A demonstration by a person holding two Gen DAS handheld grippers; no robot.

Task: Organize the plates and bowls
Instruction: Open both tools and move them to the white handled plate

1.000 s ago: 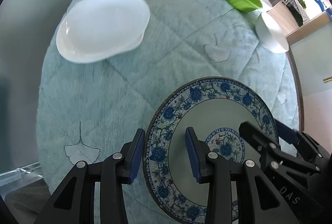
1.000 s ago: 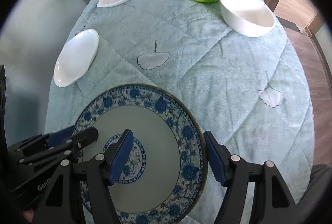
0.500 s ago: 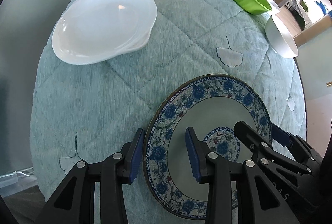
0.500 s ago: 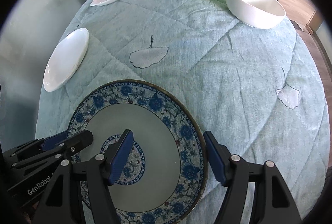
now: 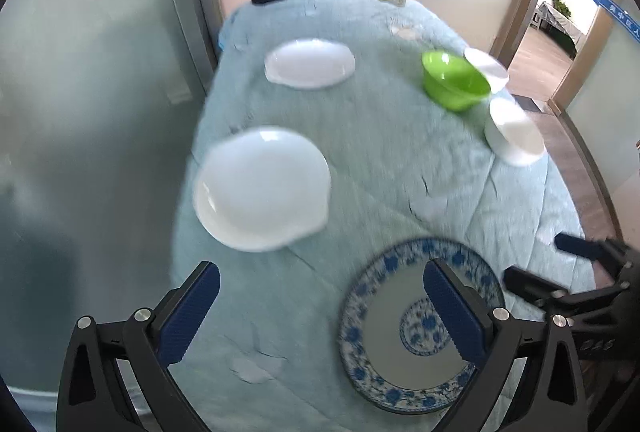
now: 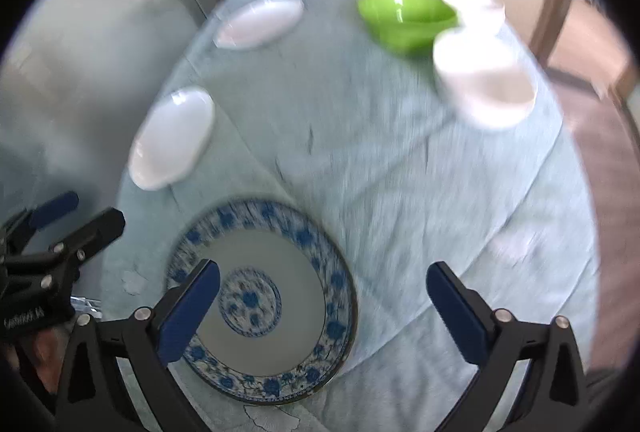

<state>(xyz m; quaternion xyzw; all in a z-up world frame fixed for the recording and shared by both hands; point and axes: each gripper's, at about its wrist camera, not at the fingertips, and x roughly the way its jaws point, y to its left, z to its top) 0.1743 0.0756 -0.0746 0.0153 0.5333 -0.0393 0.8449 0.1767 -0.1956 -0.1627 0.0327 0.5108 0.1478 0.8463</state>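
A pale-blue quilted tablecloth [image 5: 400, 159] covers the table, with a grey wall [image 5: 88, 91] left and wooden floor [image 5: 540, 55] right.

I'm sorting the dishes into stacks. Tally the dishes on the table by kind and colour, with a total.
White plates: 2, near and far
Blue-patterned plate: 1
Green bowl: 1
White bowls: 2, near and far
Total: 6
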